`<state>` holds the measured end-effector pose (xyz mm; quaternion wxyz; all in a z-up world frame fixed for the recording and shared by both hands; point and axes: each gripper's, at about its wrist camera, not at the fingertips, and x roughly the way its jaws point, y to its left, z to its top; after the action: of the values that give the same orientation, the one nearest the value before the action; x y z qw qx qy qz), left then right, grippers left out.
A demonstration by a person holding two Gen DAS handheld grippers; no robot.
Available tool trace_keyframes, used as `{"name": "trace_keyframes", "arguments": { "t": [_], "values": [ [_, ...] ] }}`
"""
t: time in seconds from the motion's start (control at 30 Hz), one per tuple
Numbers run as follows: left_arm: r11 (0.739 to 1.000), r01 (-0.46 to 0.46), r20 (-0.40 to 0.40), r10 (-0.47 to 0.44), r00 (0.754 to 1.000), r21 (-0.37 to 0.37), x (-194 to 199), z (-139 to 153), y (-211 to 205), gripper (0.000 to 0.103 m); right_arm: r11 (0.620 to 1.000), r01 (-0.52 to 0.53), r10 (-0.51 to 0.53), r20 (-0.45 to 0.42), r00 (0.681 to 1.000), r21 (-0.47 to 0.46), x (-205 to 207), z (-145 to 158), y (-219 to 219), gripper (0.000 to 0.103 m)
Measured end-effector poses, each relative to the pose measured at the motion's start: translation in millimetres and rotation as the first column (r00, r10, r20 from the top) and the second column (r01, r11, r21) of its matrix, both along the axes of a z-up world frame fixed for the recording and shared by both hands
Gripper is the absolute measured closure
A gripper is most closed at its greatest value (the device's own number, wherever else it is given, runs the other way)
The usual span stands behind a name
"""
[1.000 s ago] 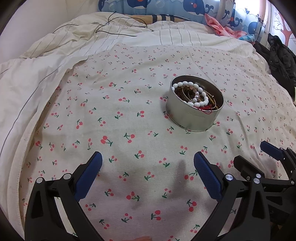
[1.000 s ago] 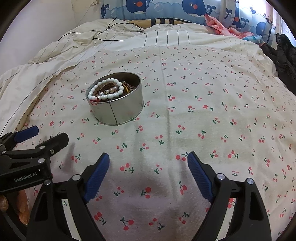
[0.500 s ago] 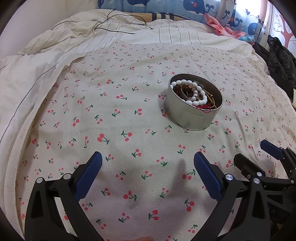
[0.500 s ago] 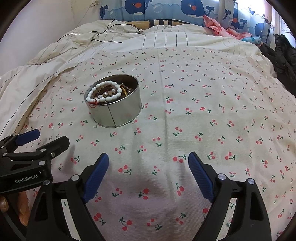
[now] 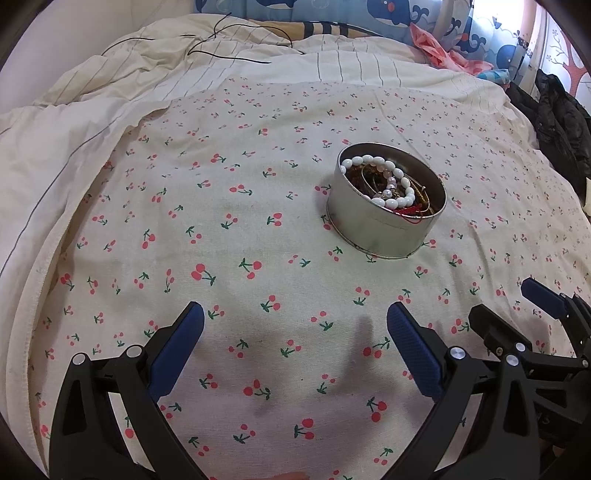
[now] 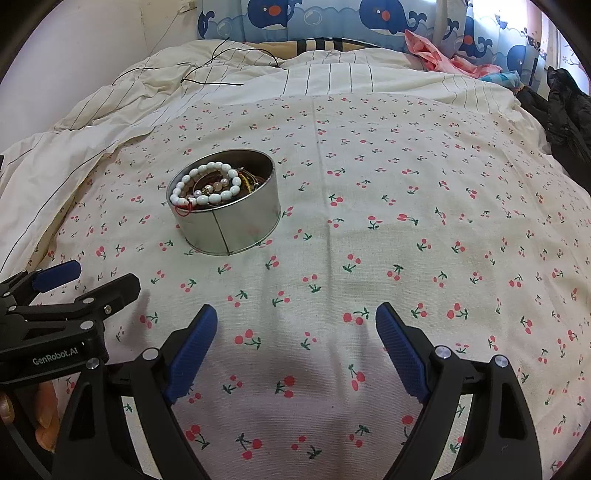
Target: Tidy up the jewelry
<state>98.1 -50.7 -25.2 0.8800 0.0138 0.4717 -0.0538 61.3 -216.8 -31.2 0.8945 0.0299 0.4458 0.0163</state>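
A round silver tin (image 5: 380, 225) (image 6: 236, 229) sits on the cherry-print sheet. It holds a white bead bracelet (image 5: 384, 177) (image 6: 207, 184) on top of brown, gold and red jewelry. My left gripper (image 5: 295, 321) is open and empty, low over the sheet, with the tin ahead to its right. My right gripper (image 6: 295, 317) is open and empty, with the tin ahead to its left. Each gripper shows at the edge of the other's view: the right one (image 5: 517, 314) and the left one (image 6: 88, 277).
A cream striped duvet (image 6: 332, 77) lies bunched at the far side with a thin black cable (image 6: 214, 70) on it. Whale-print pillows (image 6: 332, 18) line the headboard. Pink cloth (image 6: 443, 55) and a black jacket (image 6: 565, 110) lie at the far right.
Both grippers have pulled slightly back and up, so the tin sits a little farther ahead. Both stay open. The tin and jewelry have not moved.
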Motion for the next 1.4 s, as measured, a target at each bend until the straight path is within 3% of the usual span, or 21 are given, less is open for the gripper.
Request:
{"name": "trace_keyframes", "arguments": {
  "t": [0.9, 1.4],
  "values": [
    [1.0, 0.003, -0.019, -0.003, 1.0, -0.022, 1.3, -1.0, 2.2, 0.008, 1.0, 0.005, -0.005, 0.002, 1.0, 0.0, 0.3, 1.3, -1.8, 0.016],
    [0.994, -0.003, -0.024, 0.0, 1.0, -0.109, 3.3, 5.2, 11.6, 0.008, 1.0, 0.013, -0.013, 0.001, 1.0, 0.005, 0.5, 0.9, -3.0, 0.016]
  ]
}}
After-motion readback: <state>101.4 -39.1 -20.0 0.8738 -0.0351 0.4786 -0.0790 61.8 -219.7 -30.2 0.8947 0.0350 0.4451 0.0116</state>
